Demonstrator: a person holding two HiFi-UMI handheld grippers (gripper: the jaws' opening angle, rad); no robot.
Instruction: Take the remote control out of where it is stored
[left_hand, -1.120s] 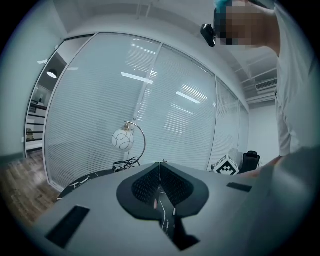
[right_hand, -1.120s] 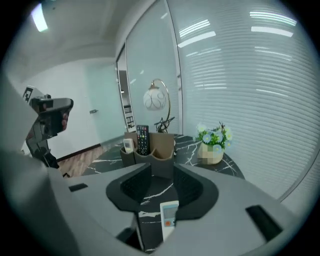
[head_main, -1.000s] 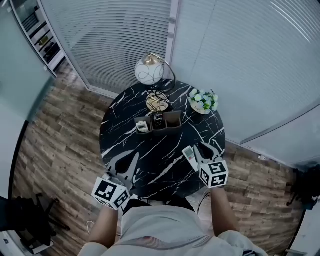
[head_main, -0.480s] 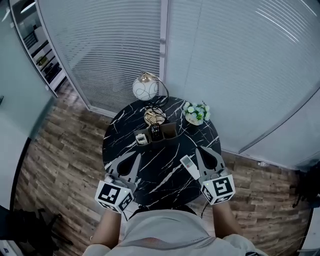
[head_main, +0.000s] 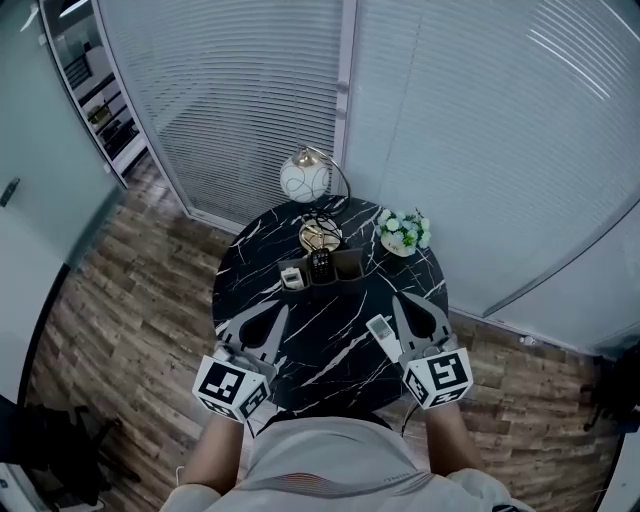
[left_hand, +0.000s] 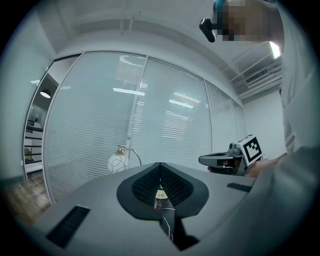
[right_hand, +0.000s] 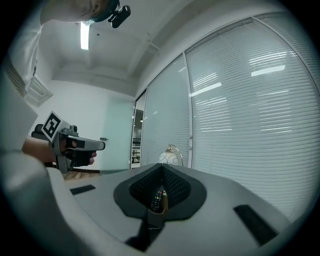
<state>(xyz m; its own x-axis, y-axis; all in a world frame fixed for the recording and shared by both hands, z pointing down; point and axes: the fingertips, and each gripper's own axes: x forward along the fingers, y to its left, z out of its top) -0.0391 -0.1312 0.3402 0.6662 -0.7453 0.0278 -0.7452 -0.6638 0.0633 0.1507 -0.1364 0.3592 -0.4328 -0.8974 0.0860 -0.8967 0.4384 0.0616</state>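
Head view: a round black marble table (head_main: 330, 312) carries a globe lamp (head_main: 305, 178), a gold dish (head_main: 320, 237), a small pot of flowers (head_main: 403, 231) and a three-compartment organizer (head_main: 347, 262). A black remote (head_main: 320, 264) stands in the organizer's middle compartment, well ahead of both pairs of jaws. A white remote (head_main: 381, 336) lies flat on the tabletop outside the organizer, just left of the right gripper (head_main: 398, 298) and apart from it. The left gripper (head_main: 282, 309) is held over the table's near left edge. Each gripper's cube shows only black-and-white square markers, with no readable writing. Left gripper view: the jaws are clenched together with nothing between them. Through the notch behind their tips, a small pale label shows far ahead, its short print too small to read for certain. The lamp stands ahead and to the left, and the right gripper is off to the right. Right gripper view: the jaws are closed tip to tip and grasp nothing. The black remote shows straight ahead in its compartment, the lamp is beyond it, and the left gripper is held out to the left.
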